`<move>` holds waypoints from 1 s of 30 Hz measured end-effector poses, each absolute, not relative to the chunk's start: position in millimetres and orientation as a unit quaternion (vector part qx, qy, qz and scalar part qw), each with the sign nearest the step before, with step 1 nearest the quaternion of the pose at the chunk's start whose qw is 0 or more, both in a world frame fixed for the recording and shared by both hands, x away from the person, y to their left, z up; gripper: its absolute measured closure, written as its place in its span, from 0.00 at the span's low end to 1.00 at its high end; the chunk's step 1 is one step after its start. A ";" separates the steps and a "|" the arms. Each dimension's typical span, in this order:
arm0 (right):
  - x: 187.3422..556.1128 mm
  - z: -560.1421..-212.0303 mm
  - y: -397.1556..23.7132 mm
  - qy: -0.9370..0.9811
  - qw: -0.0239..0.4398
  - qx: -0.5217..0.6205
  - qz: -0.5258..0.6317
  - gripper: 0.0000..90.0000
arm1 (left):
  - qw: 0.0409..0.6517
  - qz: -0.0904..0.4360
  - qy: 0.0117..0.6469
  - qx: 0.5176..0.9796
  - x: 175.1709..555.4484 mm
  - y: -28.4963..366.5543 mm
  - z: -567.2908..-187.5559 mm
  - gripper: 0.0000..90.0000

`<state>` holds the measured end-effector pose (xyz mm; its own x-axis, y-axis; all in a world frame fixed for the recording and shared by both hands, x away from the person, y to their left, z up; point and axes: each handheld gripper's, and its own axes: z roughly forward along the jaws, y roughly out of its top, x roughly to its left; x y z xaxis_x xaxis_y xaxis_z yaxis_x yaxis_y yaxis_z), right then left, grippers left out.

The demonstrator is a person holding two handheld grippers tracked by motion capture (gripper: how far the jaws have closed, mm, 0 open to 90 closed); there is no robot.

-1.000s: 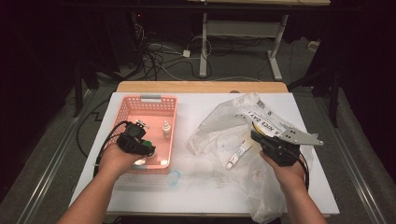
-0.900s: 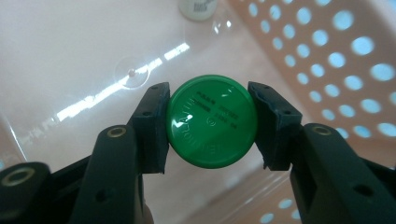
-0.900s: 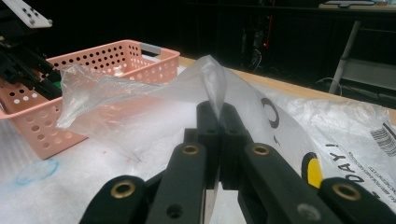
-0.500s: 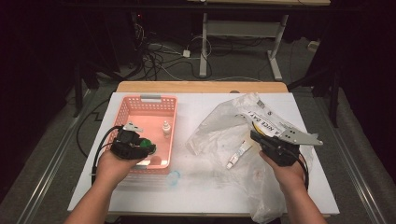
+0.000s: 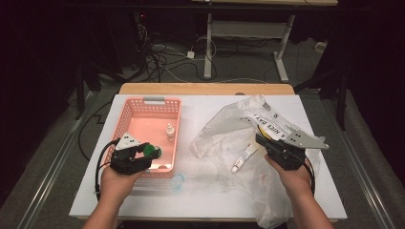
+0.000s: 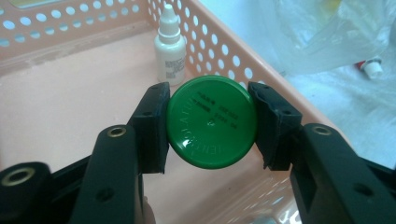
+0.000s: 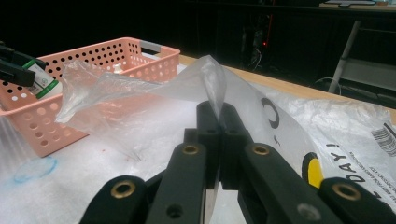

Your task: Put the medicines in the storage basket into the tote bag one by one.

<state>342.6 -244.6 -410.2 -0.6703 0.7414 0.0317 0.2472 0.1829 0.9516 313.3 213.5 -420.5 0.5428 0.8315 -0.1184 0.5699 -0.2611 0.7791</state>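
High view: left gripper (image 5: 152,151) carries a green-capped bottle (image 5: 153,151) over the near end of the pink basket (image 5: 152,101); a dropper bottle (image 5: 169,132) already stands inside. A tube (image 5: 242,157) remains right of the basket on the plastic bag (image 5: 224,124).

Left gripper view: pads clamp the cap, release pending.

Right gripper view: jaws pinched shut on bag film.

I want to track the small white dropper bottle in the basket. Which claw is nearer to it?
Left. The left claw is over the basket near the dropper bottle; the right claw pinches the plastic bag.
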 end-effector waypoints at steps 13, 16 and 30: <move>340.4 -406.6 -243.3 0.733 0.228 0.331 0.549 1.00 | 0.451 0.157 0.453 0.753 304.4 218.8 -422.5 0.56; 340.4 -406.4 -243.7 0.732 0.228 0.333 0.549 1.00 | 0.458 0.155 0.448 0.752 302.6 216.1 -420.3 0.56; 340.8 -407.1 -243.9 0.732 0.227 0.332 0.550 1.00 | 0.486 0.149 0.402 0.762 287.8 192.4 -403.3 0.56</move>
